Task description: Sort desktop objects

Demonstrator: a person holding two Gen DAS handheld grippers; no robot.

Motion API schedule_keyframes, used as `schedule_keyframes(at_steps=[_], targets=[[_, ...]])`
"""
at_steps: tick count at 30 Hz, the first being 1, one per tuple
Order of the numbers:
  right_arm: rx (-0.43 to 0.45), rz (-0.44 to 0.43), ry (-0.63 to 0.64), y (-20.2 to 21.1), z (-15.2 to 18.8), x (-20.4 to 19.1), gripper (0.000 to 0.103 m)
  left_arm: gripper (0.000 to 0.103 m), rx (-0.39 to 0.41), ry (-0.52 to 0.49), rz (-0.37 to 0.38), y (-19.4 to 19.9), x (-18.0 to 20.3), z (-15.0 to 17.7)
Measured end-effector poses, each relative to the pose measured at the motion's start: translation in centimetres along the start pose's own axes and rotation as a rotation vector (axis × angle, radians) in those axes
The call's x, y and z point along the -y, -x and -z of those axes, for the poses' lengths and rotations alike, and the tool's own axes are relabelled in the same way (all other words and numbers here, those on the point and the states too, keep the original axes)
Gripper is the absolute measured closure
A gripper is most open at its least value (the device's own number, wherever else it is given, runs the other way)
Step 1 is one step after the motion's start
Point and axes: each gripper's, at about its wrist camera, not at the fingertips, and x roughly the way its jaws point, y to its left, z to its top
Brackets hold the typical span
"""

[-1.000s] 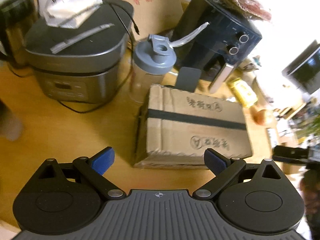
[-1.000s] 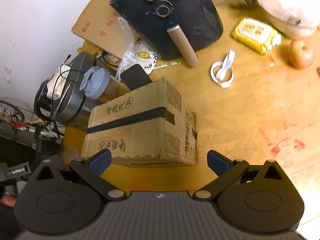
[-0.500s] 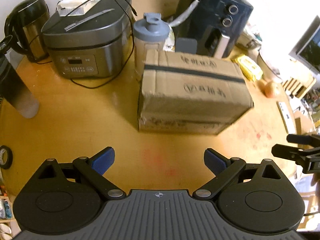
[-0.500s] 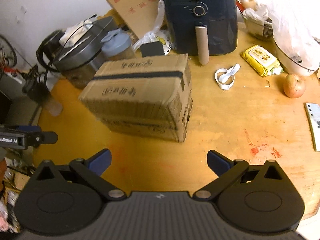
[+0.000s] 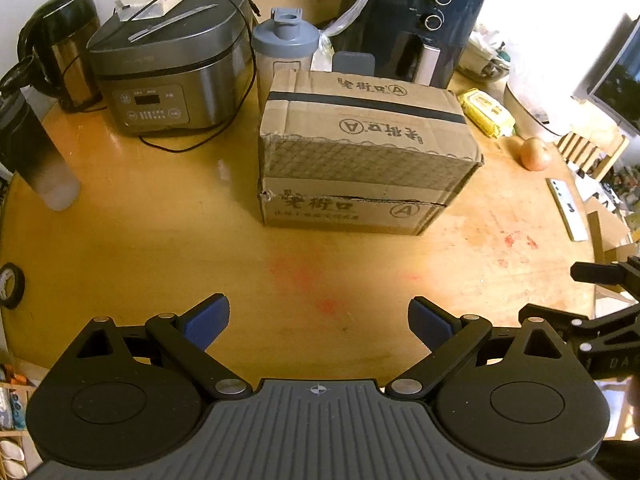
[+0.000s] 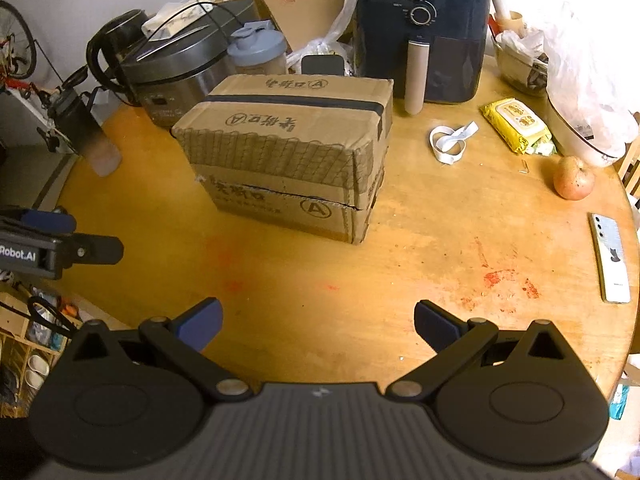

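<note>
A taped cardboard box (image 5: 360, 152) (image 6: 288, 152) stands in the middle of a round wooden table (image 5: 160, 240). Behind it are a grey rice cooker (image 5: 168, 72), a shaker bottle (image 5: 284, 52) with a grey lid and a dark air fryer (image 6: 424, 28). To the right lie a yellow wipes pack (image 6: 516, 124), a white strap (image 6: 450, 142), an apple (image 6: 573, 178) and a phone (image 6: 610, 258). My left gripper (image 5: 318, 322) is open and empty, well in front of the box. My right gripper (image 6: 316, 322) is open too, nothing between its fingers.
A dark tumbler (image 5: 36, 152) and a kettle (image 5: 68, 44) stand at the left edge, with a tape roll (image 5: 10, 286) nearer the front. A white bowl under a plastic bag (image 6: 580, 80) crowds the right rear. A shelf with shoes (image 6: 28, 348) sits below the table's left side.
Both grippers have pulled back and up from the box, which now looks farther away and rests on the table. Both stayed open throughout.
</note>
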Motion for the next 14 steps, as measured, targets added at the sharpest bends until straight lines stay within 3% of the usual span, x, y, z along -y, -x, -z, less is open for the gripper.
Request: schedule_keyframes(at_steps=[14], targets=[[0.023, 0.011, 0.026, 0.6, 0.5, -0.7, 0.0, 0.004, 0.101, -0.027, -0.041, 1.1, 0.4, 0.4]])
